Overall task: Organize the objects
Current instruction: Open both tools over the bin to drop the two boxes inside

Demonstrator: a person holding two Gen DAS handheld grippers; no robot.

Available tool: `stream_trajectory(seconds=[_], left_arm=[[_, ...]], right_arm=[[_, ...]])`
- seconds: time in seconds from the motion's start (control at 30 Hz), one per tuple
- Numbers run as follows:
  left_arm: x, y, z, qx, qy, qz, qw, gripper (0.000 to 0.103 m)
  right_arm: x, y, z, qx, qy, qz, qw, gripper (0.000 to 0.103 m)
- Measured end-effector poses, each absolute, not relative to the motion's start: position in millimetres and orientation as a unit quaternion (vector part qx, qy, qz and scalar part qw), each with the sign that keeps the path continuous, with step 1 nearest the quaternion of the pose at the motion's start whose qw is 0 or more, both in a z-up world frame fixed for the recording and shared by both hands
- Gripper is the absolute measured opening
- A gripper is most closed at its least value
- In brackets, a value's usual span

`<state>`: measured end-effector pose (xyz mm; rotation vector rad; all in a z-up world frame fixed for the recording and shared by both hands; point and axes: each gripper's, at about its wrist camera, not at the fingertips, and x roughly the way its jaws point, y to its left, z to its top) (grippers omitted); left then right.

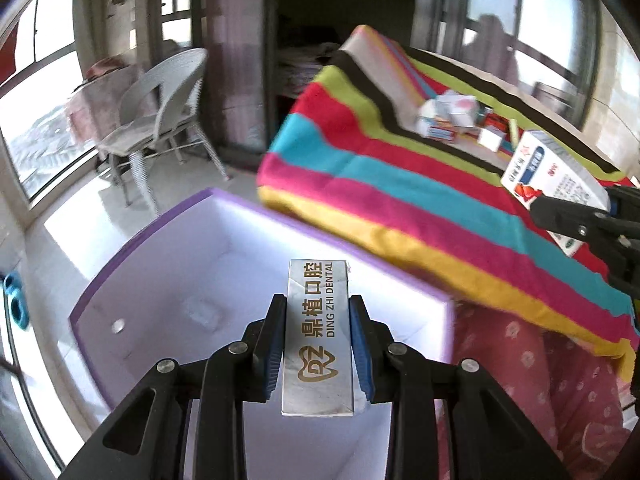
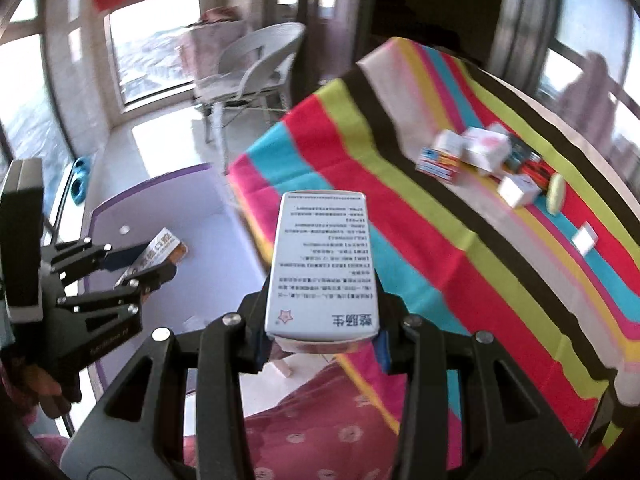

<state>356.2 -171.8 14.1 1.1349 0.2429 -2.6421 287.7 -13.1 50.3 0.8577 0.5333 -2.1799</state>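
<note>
My left gripper [image 1: 318,304] is shut on a slim silver box [image 1: 318,336] printed "DING ZHI DENTAL", held above the open purple-rimmed white bin [image 1: 160,280]. In the right wrist view that same left gripper [image 2: 160,258] and its silver box [image 2: 162,250] hang over the bin [image 2: 188,200] at the left. My right gripper [image 2: 320,312] is shut on a white medicine box [image 2: 322,264] with small printed text, above the edge of the striped cloth [image 2: 440,260]. The right gripper's white box [image 1: 556,172] also shows at the right of the left wrist view.
A pile of several small boxes [image 2: 476,156] lies on the striped cloth [image 1: 400,184] further back. A white chair [image 1: 160,120] stands on the tiled floor by the window. Pink patterned fabric [image 2: 320,420] lies below the grippers. A blue object [image 2: 80,180] sits on the floor.
</note>
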Motion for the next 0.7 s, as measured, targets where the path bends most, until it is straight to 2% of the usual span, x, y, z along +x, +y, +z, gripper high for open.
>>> stream_trajectory(seconds=[0.47, 0.7], left_arm=[[393.2, -225.4, -3.2, 0.393, 0.116, -0.892, 0.192, 0.032], [400.0, -236.8, 1.4, 0.381, 0.118, -0.889, 0.225, 0.032]], right_arm=[[336.8, -65.8, 30.7, 0.315, 0.281, -0.787, 0.449, 0.044], [338.9, -87.0, 19.6, 0.319, 0.288, -0.767, 0.476, 0.044]])
